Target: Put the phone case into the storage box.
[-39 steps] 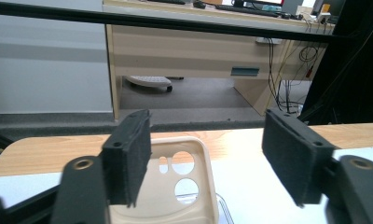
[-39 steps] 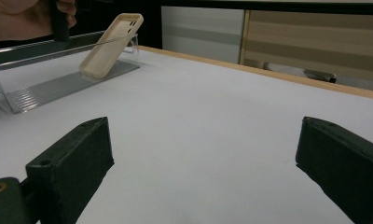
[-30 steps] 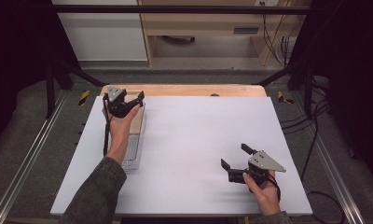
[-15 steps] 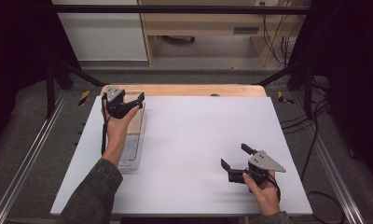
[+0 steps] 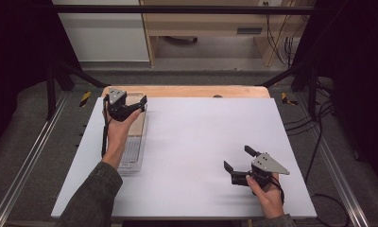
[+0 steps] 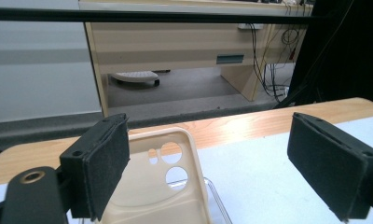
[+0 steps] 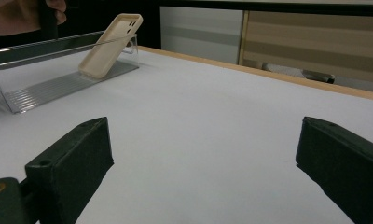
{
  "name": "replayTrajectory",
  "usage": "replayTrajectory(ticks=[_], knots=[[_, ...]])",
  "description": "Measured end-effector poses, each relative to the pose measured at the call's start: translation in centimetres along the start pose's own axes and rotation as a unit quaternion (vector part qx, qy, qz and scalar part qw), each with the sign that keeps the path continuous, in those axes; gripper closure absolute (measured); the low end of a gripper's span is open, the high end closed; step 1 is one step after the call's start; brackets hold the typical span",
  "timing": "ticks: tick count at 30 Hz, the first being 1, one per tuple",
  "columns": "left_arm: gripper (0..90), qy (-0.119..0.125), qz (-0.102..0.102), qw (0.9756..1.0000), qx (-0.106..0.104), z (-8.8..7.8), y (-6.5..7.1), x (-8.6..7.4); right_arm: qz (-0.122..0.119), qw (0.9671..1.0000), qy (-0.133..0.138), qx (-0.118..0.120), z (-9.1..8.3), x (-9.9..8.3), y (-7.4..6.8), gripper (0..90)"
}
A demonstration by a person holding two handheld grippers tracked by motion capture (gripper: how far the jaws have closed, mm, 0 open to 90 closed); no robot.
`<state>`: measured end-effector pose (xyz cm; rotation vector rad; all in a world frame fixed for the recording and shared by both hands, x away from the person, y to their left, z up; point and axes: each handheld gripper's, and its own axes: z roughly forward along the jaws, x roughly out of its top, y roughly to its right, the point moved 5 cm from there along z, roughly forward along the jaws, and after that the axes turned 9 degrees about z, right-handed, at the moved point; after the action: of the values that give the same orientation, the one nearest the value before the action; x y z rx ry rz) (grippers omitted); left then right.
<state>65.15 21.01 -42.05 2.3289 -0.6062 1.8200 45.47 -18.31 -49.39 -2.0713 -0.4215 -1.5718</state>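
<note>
Your right gripper (image 5: 240, 163), jaws wide, empty, rests well apart. Your left gripper (image 6: 212, 158), also spread, hangs nearer: the phone case (image 6: 163, 186) leans in the clear tray (image 5: 130, 158) just beyond its left pad (image 6: 103, 163), long axis running away.

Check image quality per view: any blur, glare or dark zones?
High view: white table evenly lit, surroundings nearly black, slightly soft. Left gripper view: sharp on the beige phone case, with a bright sheen on the wooden table edge. Right gripper view: near jaws dark and soft; the clear tray shows faint reflections.
</note>
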Motion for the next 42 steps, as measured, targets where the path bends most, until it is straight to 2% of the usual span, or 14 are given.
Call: replayTrajectory(ticks=[5,6,11,12,15,23,25,27,28,29,32,34,40,42], knots=[[10.5,-0.002,0.025,0.9997,0.002,-0.2,0.2,0.1,-0.003,1.0,0.0,-0.001,0.0,0.0,0.0,3.7],[9.9,-0.005,0.043,0.9991,0.005,-0.3,0.3,0.1,-0.002,1.0,-0.001,-0.001,0.0,-0.1,0.0,3.7],[6.2,-0.006,0.067,0.9978,0.003,-0.7,0.7,0.1,-0.001,1.0,-0.001,-0.003,0.0,0.0,0.1,3.7],[6.1,-0.006,0.084,0.9964,0.004,-0.9,1.0,0.2,0.002,1.0,0.002,-0.006,0.0,0.0,0.2,3.7],[5.4,-0.005,0.095,0.9955,0.003,-1.2,1.2,0.3,0.001,1.0,0.003,-0.007,0.0,0.0,0.2,3.7],[5.0,-0.008,0.103,0.9946,-0.006,-1.5,1.5,-0.1,-0.003,1.0,-0.001,-0.008,0.0,-0.1,0.1,3.7],[5.1,-0.011,0.119,0.9928,-0.006,-1.6,1.5,-0.3,-0.004,0.9999,-0.002,-0.009,0.0,-0.1,0.1,3.7],[5.2,-0.013,0.143,0.9896,-0.008,-1.8,1.7,-0.5,-0.002,1.0,-0.001,-0.009,0.0,-0.1,0.2,3.6],[5.1,-0.013,0.143,0.9896,-0.008,-1.8,1.7,-0.5,-0.002,1.0,-0.001,-0.009,0.0,-0.1,0.2,3.6],[5.1,-0.007,0.167,0.986,-0.006,-1.9,1.8,-0.4,-0.003,1.0,-0.002,-0.009,0.0,-0.1,0.2,3.5],[5.1,-0.006,0.17,0.9854,-0.011,-2.1,2.0,-0.5,-0.006,0.9999,-0.002,-0.009,0.0,-0.2,0.2,3.3],[5.1,-0.004,0.182,0.9832,-0.014,-2.3,2.3,-0.5,-0.006,0.9999,-0.002,-0.009,0.0,-0.2,0.2,3.3],[5.2,0.003,0.175,0.9843,-0.023,-2.6,2.5,-0.4,-0.007,0.9999,-0.003,-0.01,0.1,-0.2,0.1,3.2],[5.3,0.007,0.183,0.9829,-0.024,-2.7,2.5,-0.4,-0.008,0.9999,-0.004,-0.01,0.1,-0.2,0.1,3.3]])
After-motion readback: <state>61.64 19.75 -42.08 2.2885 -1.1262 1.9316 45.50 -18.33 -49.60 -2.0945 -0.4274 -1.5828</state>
